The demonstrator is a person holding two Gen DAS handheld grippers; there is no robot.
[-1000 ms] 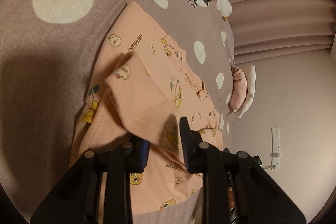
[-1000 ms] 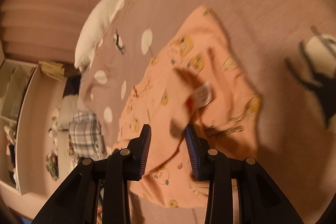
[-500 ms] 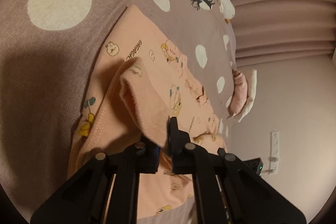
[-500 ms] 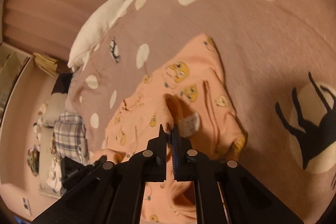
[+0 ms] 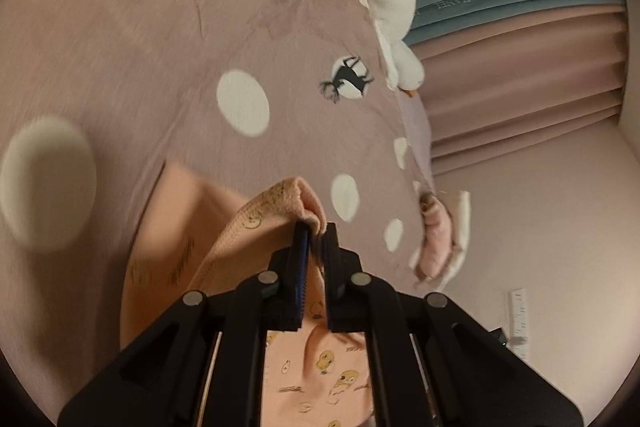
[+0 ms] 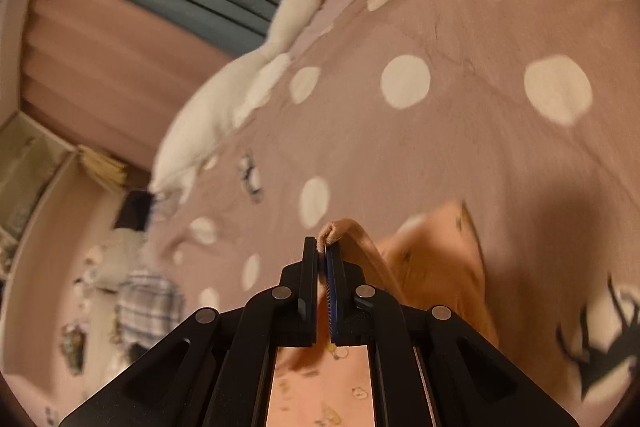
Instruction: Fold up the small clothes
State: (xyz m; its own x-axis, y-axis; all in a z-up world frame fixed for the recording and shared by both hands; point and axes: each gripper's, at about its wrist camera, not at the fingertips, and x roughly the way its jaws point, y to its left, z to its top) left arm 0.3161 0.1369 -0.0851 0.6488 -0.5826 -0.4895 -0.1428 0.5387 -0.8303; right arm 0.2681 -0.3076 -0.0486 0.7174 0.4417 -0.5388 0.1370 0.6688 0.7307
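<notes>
Warm, dim indoor light tints both fisheye views pinkish-brown, each circular frame ringed by dark vignetting and bent strongly at its edges, so the curtains (image 5: 520, 67) bow in the upper right of the left wrist view. Motion blur smears the white dots on the bedspread (image 5: 168, 75) at left and the peach garment (image 6: 440, 267) and shelf clutter at the lower right and lower left of the right wrist view. A soft shadow darkens the bedspread at right there.

Left gripper (image 5: 315, 233) and right gripper (image 6: 323, 247) are both clamped, angled downward.
</notes>
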